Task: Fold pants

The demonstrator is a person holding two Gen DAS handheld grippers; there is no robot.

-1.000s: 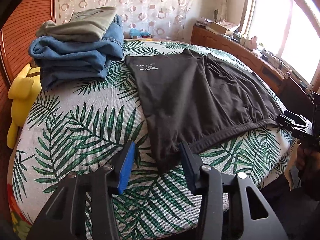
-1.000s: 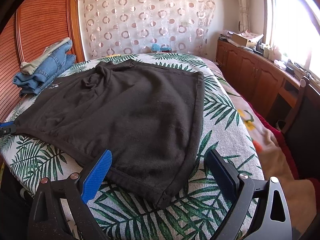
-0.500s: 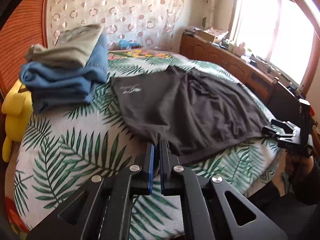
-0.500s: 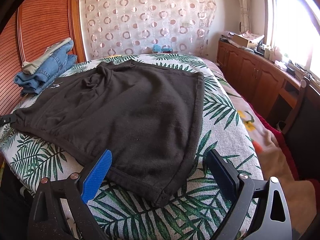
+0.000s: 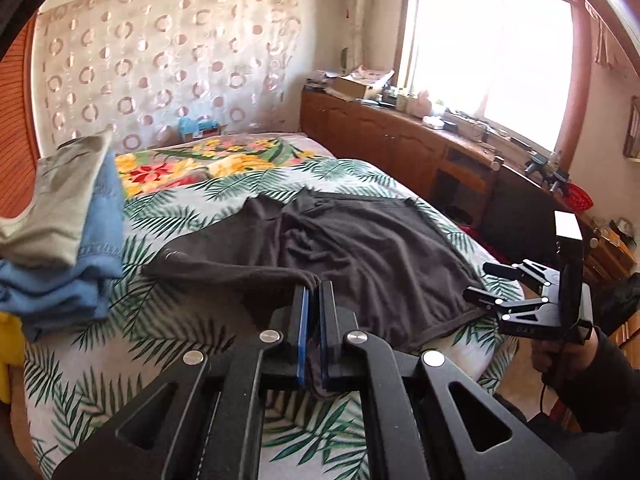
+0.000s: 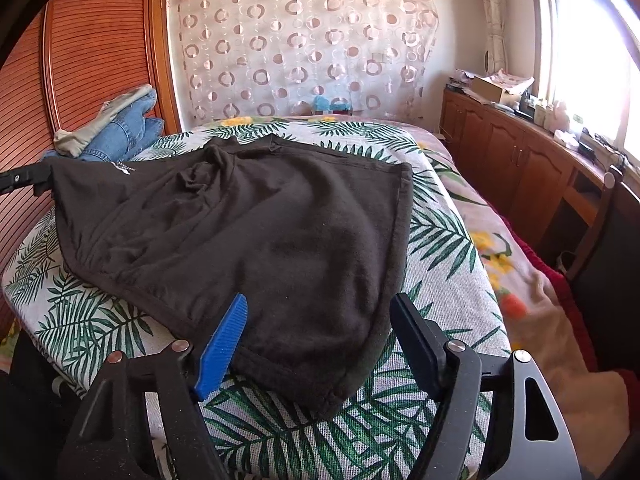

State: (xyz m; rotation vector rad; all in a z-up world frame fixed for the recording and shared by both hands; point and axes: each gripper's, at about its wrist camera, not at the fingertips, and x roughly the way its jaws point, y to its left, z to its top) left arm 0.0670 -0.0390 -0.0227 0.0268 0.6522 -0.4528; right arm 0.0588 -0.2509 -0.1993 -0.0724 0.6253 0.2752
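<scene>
left wrist view
left hand-held gripper (image 5: 313, 300): jaws pressed together on a corner of the pants, dark cloth pinched between the blue pads and hanging out below them.
pants (image 5: 360, 248): dark grey-black, spread over the bed, the pinched corner lifted off the cover and pulled into a taut ridge toward the camera; the rest lies flat with wrinkles near the middle.
bed (image 5: 132, 344): covered by a palm-leaf print sheet, with a floral sheet at the far end.
stack of folded clothes (image 5: 68, 236): blue denim with a grey-green piece on top, at the left edge of the bed, apart from the pants.
right hand-held gripper (image 5: 486, 284): at the right edge of the bed, fingers apart, tips at the far corner of the pants' near hem; whether they touch it i cannot tell.
person's hand (image 5: 560, 354): in a dark sleeve, holding that gripper's handle.

right wrist view
right hand-held gripper (image 6: 320, 320): jaws wide apart and closing, the near corner of the pants (image 6: 260, 232) lying between them; the pads do not press on the cloth.
blue pad (image 6: 224, 344): left finger, resting by the hem.
left hand-held gripper (image 6: 24, 178): at the far left, its black tip on the raised corner of the pants.
stack of folded clothes (image 6: 116, 128): beside the wooden headboard (image 6: 80, 60).
desk (image 6: 540, 148): wooden, along the window wall, cluttered on top.
</scene>
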